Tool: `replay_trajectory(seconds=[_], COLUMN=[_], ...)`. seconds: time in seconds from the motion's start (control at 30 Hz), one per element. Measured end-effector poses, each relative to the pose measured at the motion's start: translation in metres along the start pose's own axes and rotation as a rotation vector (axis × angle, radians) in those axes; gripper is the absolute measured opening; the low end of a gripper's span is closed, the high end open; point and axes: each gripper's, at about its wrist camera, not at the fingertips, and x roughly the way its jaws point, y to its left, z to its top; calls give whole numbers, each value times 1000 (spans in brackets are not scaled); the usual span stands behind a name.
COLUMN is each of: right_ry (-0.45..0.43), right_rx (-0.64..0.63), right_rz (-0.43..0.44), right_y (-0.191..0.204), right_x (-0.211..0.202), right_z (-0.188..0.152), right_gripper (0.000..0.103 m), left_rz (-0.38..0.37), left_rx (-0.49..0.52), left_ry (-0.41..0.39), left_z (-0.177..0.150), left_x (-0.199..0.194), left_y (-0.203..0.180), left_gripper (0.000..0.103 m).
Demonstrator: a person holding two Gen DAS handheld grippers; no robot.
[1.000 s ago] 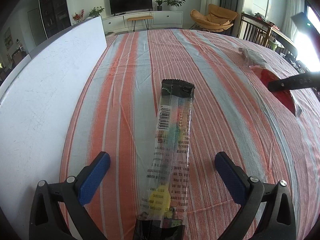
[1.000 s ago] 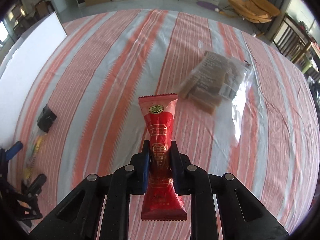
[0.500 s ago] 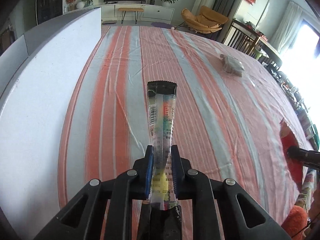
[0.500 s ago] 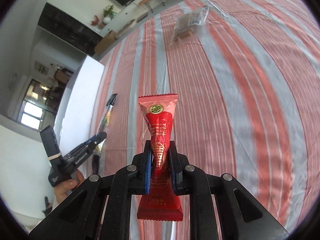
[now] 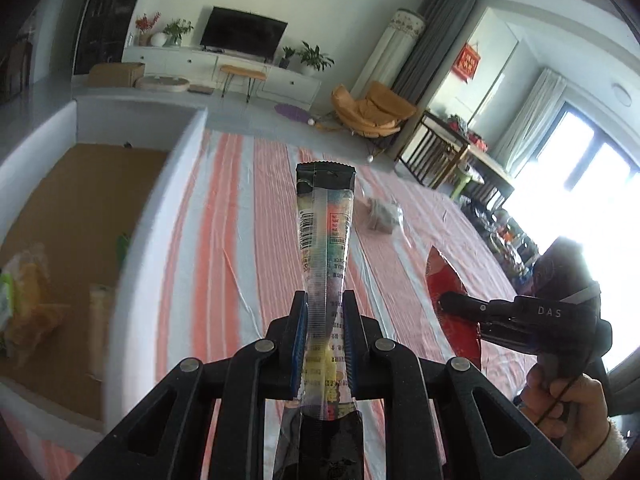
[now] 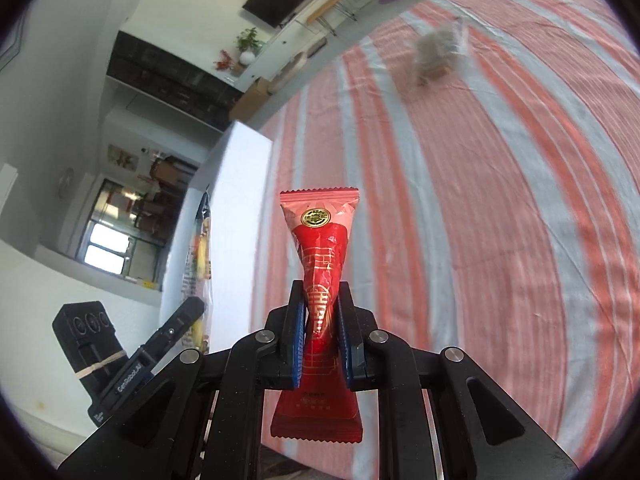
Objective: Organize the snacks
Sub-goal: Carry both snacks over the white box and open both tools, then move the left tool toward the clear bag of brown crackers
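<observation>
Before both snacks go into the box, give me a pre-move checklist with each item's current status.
1. Left gripper shut on the clear candy packet: ok.
2. Right gripper shut on the red snack packet: ok.
3. Both packets lifted off the striped tablecloth: ok.
4. White box open, bare brown floor showing beside the snacks already inside: ok.
5. The two grippers apart, not touching: ok.
6. Brown snack bag left on the cloth: not ok, not yet picked up.
</observation>
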Motion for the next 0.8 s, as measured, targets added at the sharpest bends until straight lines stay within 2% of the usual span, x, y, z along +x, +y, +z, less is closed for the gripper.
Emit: replay_trajectory(seconds=[0.07,0.17,0.23,0.27,0.3,0.33,0.37,0.4,0.5,0.6,0.73,0.8], right_ry=[11,63,89,98,112,129,128,110,44,-58,-129,-160], right_rx=[-69,-170,-228,-251,-267,-273,-276,-283,-334,-395,-383,-343], right_rz=[59,151,189,204,209,208,195,174,76,-167,-568,-738], right_y=[46,120,162,178,190,198,201,200,168,107,-5,-55], right_x=[14,55,86,101,117,130,139,142,130,103,67,39], right_z=[7,13,12,11,10,9,9,8,6,3,-4,-9], right_gripper=[16,16,16,21,31,44,65,66,67,72,72,72], left_rz=[72,248,390,464,526,576,610,628,626,579,380,258], left_rx=[-6,-34,-41,-42,-48,-58,-70,-80,-62,14,118,164], left_ry=[-70,-134,-121,-104,-89,-79,-75,-80,-122,-123,-98,-65], left_z=[16,34,40,40,38,35,31,26,12,5,2,-6], left_x=[-31,-60,-64,-61,-60,-59,-59,-61,-67,-58,-40,-22], left_y=[19,63,93,109,122,133,142,147,141,115,59,27], left_gripper=[16,16,17,25,41,52,72,82,89,91,94,101])
